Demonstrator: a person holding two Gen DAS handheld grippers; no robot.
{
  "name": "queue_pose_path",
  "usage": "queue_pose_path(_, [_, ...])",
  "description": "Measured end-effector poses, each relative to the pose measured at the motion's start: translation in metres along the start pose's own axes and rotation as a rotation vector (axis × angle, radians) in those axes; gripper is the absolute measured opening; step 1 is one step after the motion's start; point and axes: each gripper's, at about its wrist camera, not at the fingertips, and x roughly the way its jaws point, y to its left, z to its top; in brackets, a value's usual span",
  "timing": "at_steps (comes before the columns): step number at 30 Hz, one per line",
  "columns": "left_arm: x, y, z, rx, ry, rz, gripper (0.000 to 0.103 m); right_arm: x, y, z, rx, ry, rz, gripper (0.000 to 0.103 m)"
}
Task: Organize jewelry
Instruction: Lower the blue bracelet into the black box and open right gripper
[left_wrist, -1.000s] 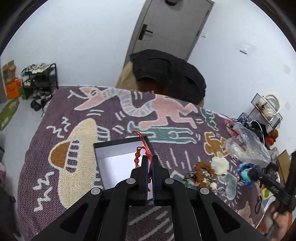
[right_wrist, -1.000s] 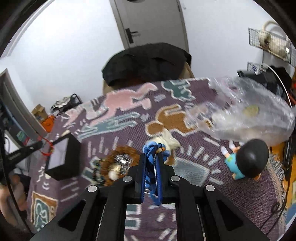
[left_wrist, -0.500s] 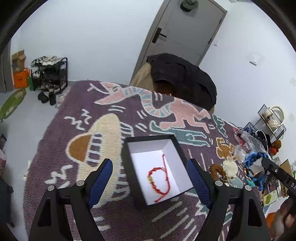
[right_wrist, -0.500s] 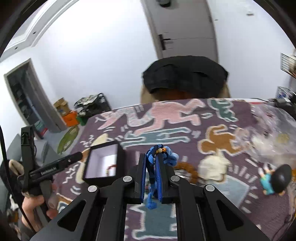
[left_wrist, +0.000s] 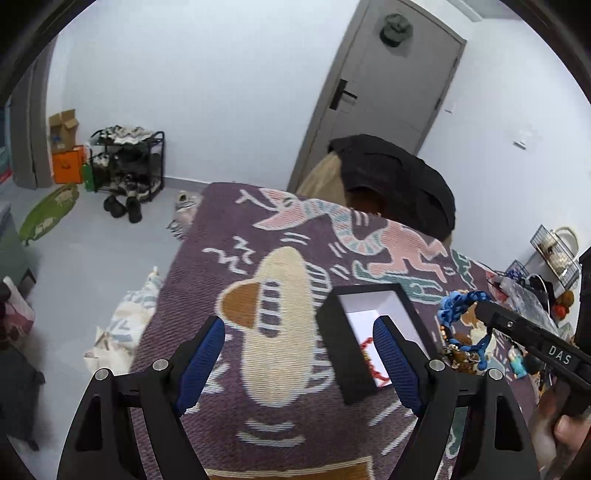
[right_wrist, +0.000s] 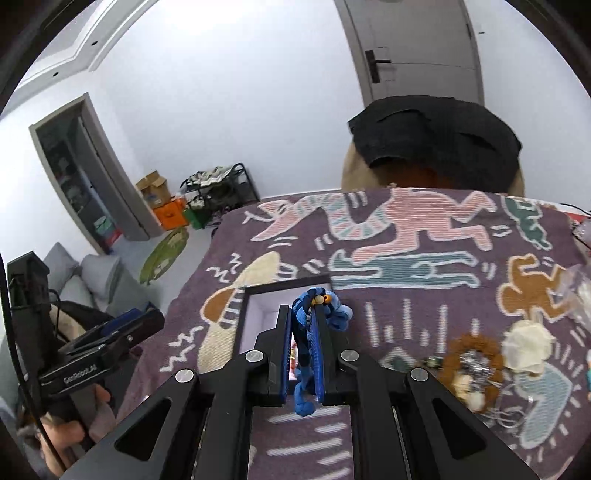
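Observation:
A black box (left_wrist: 334, 334) with a white inside stands on the patterned purple cloth (left_wrist: 258, 229). A red string bracelet (left_wrist: 367, 349) lies in it. My left gripper (left_wrist: 299, 334) is open and empty, to the left of the box, its right fingertip over the box's inside. My right gripper (right_wrist: 302, 322) is shut on a blue braided bracelet (right_wrist: 325, 304) and hangs over the box (right_wrist: 255, 295). In the left wrist view the blue bracelet (left_wrist: 458, 302) and the right gripper (left_wrist: 484, 312) come in from the right.
A pile of jewelry (right_wrist: 471, 363) and a cream pouch (right_wrist: 526, 345) lie on the cloth to the right. A chair back under a black jacket (right_wrist: 436, 136) stands past the far edge. A hand (right_wrist: 62, 439) holds the left tool (right_wrist: 99, 350). A small figurine (left_wrist: 517, 365) sits right.
My left gripper opened, dropped the red bracelet into the box and moved off to the left. My right gripper carried the blue bracelet leftward from the pile to above the box.

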Motion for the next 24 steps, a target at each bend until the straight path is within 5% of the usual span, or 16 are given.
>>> queue_pose_path(7, [-0.001,0.02,0.001,-0.016,0.002,0.032,0.083,0.022,0.029,0.005,-0.028,-0.002,0.029,0.017])
queue_pose_path(9, [-0.002,0.019,0.0,-0.003,-0.006,0.042,0.083,0.024,0.035,0.004,-0.035,0.005,0.04,0.047])
queue_pose_path(10, [-0.003,0.017,0.0,0.012,-0.012,0.049,0.083,0.023,0.036,0.002,-0.033,0.001,0.046,0.07])
queue_pose_path(11, [-0.004,0.015,-0.001,0.025,-0.015,0.051,0.083,0.02,0.035,0.001,-0.031,-0.011,0.045,0.08])
queue_pose_path(19, [-0.016,-0.005,0.003,0.051,-0.055,0.028,0.102,-0.005,0.001,-0.014,0.08,-0.028,0.042,0.088])
queue_pose_path(24, [-0.022,-0.027,0.005,0.084,-0.07,0.002,0.103,-0.03,-0.018,-0.023,0.121,-0.069,0.015,0.098])
